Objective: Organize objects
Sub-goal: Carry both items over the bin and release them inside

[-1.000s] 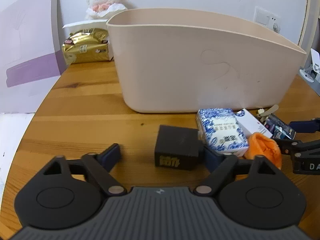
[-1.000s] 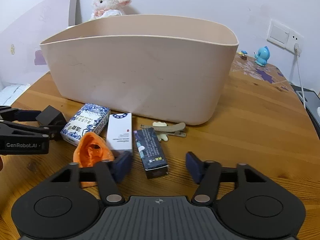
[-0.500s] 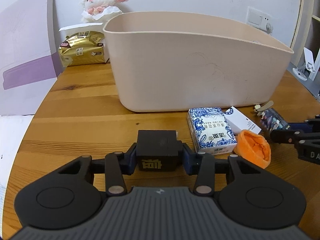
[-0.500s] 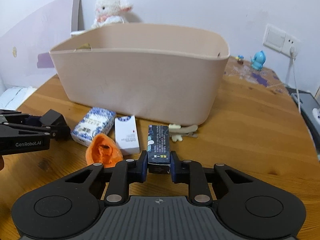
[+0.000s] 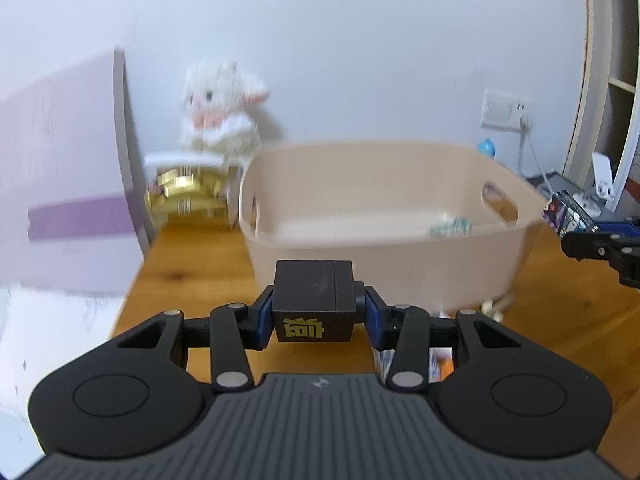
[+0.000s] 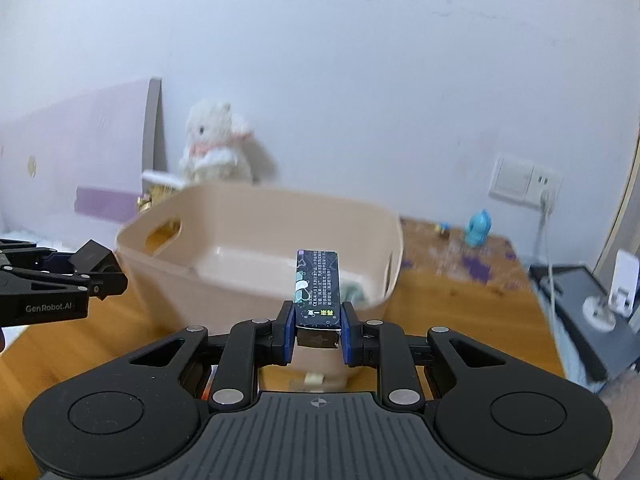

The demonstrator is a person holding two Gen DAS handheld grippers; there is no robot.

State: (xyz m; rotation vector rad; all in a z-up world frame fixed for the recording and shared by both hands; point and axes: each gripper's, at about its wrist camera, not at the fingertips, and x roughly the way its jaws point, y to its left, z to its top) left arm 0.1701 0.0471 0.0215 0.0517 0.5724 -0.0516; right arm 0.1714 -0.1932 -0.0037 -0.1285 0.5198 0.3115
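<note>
My left gripper is shut on a black box with gold lettering and holds it raised in front of the beige tub. My right gripper is shut on a slim dark printed box, held raised before the tub's near wall. The left gripper with the black box also shows in the right wrist view. The right gripper with the dark box shows at the right edge of the left wrist view. A small pale packet lies inside the tub.
A white plush lamb and a gold tissue pack stand behind the tub by a purple board. A beige hair clip lies on the wooden table. A blue figurine and wall socket are at the right.
Both grippers closed on their boxes and lifted them from the table to about the tub's rim height. The tub's inside has come into view.
</note>
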